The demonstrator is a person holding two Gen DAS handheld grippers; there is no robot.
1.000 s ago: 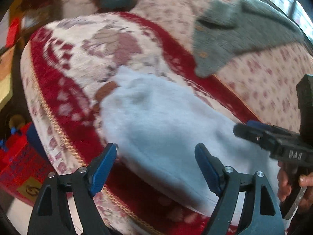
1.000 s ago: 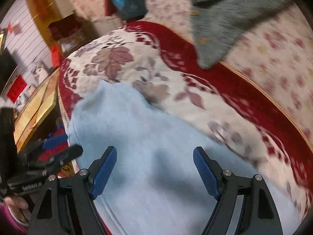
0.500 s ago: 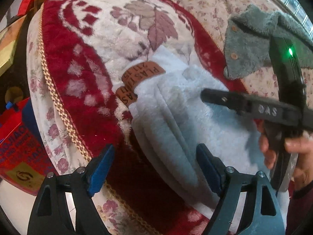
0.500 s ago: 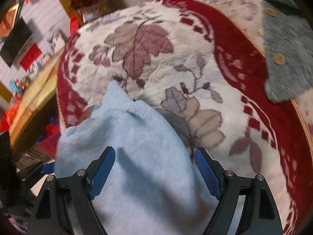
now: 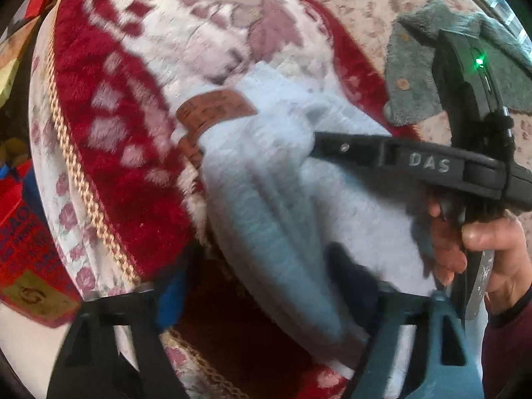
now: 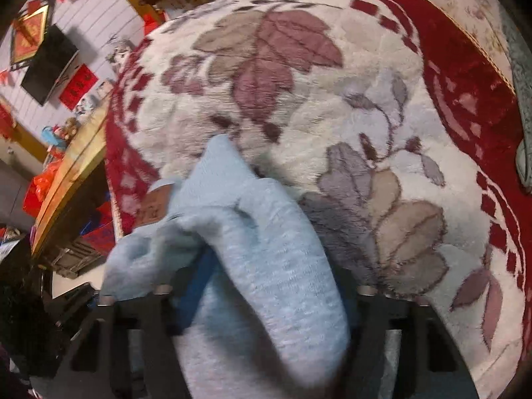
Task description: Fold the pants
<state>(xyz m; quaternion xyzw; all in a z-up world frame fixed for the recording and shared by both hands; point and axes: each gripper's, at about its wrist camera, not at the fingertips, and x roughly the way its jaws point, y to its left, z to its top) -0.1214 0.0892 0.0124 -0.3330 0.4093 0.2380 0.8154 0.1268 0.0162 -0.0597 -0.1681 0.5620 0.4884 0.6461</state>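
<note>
Light blue fleece pants with a brown patch lie on a red and cream plush blanket. My left gripper hangs low over their near folded edge with its jaws closing. The left blue pad stands off the cloth over the blanket, while the other pad rests on the pants. My right gripper is closing on a raised ridge of the pants that fills the gap between its pads. In the left wrist view the right gripper presses into the pants near the patch, held by a hand.
A grey-green fleece garment with buttons lies on the floral sofa cover beyond the blanket. The blanket's gold braid edge drops off at the left above a red box. A wooden table and wall screen stand farther left.
Both grippers have come down onto the pants' waist end and their jaws have narrowed. The cloth has bunched up into a ridge between the right gripper's pads.
</note>
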